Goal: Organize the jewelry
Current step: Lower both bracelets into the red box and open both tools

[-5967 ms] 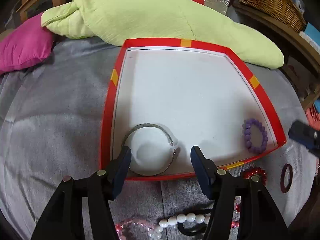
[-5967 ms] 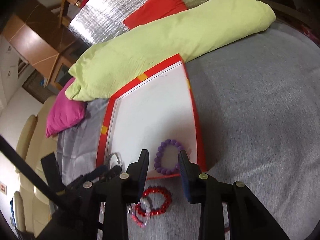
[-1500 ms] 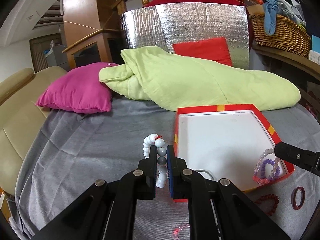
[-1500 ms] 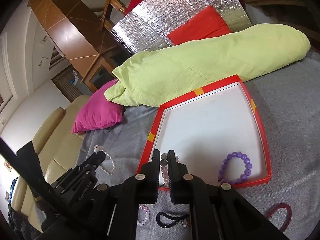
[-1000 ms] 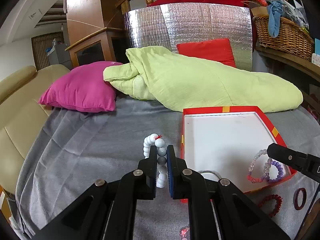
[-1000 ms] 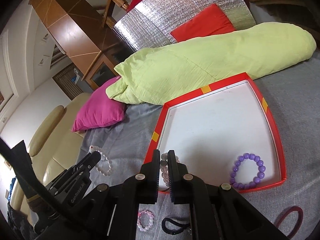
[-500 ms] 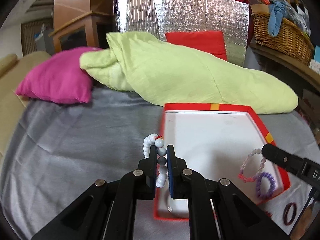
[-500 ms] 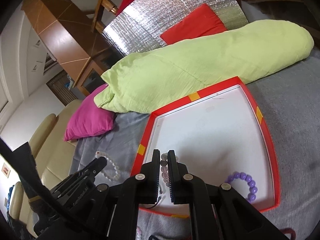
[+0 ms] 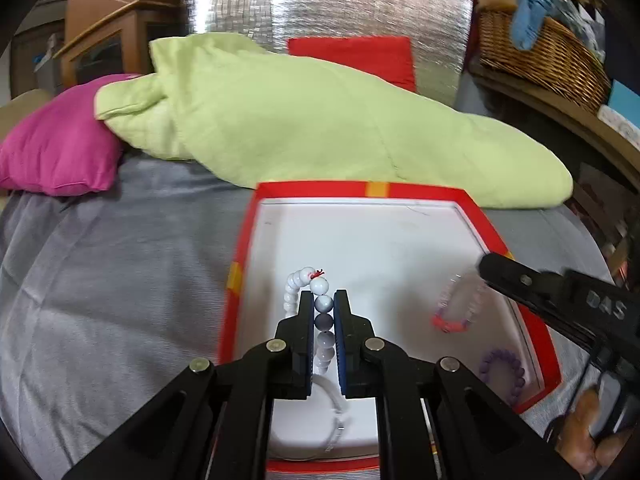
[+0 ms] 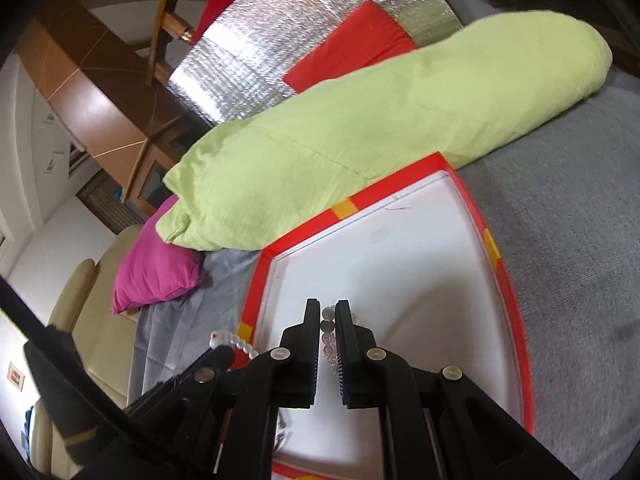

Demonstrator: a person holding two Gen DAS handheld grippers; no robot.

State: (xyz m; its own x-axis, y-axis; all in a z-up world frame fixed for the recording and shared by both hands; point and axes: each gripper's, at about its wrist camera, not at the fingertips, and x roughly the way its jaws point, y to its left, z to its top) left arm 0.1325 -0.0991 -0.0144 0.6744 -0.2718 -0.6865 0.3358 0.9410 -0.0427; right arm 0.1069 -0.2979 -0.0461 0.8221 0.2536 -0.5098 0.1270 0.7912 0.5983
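Grey fabric covers the bed-like surface on which everything sits, with a long lime-green pillow lying across its far side, a magenta cushion at the left end and a red cushion propped against a silver quilted panel behind. A wicker basket stands on a wooden shelf at the right. On the grey fabric, just in front of the green pillow, lies a shallow red box with a white floor and small yellow tabs on its rim. The left gripper hangs over the near-left part of that box, its fingers pinched tight on a white bead bracelet, whose loop arches up and to the left above the tips. The right gripper is over the same box, its fingers closed on a clear bead bracelet; in the left wrist view this bracelet, blurred, dangles from the tip with a pink-red section at its bottom. A purple bead bracelet rests on the white floor in the box's near-right corner, and a thin silver bangle lies on the floor near the front edge, partly hidden behind the left gripper.
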